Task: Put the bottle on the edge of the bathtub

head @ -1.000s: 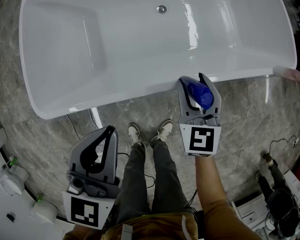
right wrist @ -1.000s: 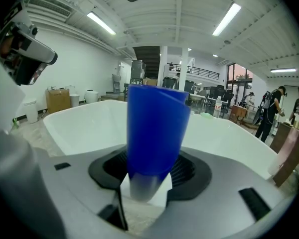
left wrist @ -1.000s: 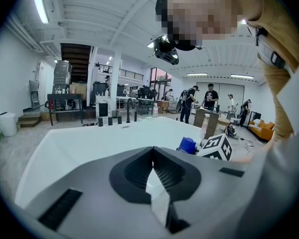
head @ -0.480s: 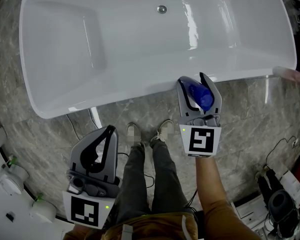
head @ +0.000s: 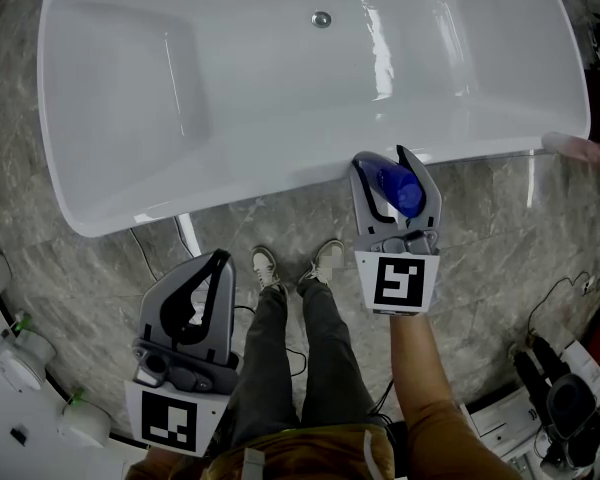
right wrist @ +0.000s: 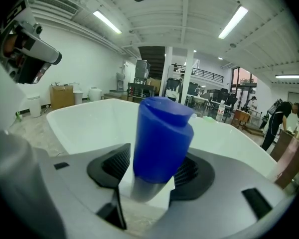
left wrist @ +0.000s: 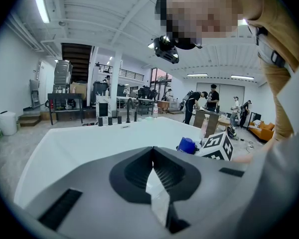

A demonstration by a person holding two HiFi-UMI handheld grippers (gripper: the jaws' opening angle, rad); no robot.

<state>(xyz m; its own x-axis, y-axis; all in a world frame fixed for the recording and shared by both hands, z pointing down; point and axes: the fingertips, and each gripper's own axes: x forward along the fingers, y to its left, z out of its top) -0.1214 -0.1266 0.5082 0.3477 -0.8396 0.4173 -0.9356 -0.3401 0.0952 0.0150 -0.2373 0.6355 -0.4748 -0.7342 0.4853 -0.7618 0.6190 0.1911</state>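
Floor (head: 480,258): grey marbled stone, seen only in the head view. At its lower corners, white round items and dark gear are cut off and cannot be identified.
Bathtub (head: 260,168): white and empty, and the upper half of the head view is filled by it. Its left and right ends are clipped by the lens edge.
Person (head: 290,308): only trousers, shoes and the right forearm are seen from above. In the left gripper view the face is covered by a mosaic patch.
Right gripper (head: 385,158): held at the tub's near rim. Its jaws have just been opening and are spread wide, with the bottle between them.
Left gripper (head: 218,260): held low beside the legs, well apart from the tub. In its own view the jaw tips are seen meeting, with nothing between them.
Bottle (right wrist: 162,138): stood on the near edge of the bathtub. From above only its blue cap is shown. The clear body under the cap is shown in the right gripper view alone.
Dark fittings (left wrist: 114,119): a row on the tub's far rim, shown only in the left gripper view.
Pink object (head: 580,148): cut off at the tub's right end; unidentifiable.
Drain (head: 322,18): a small metal disc, shown only from above.
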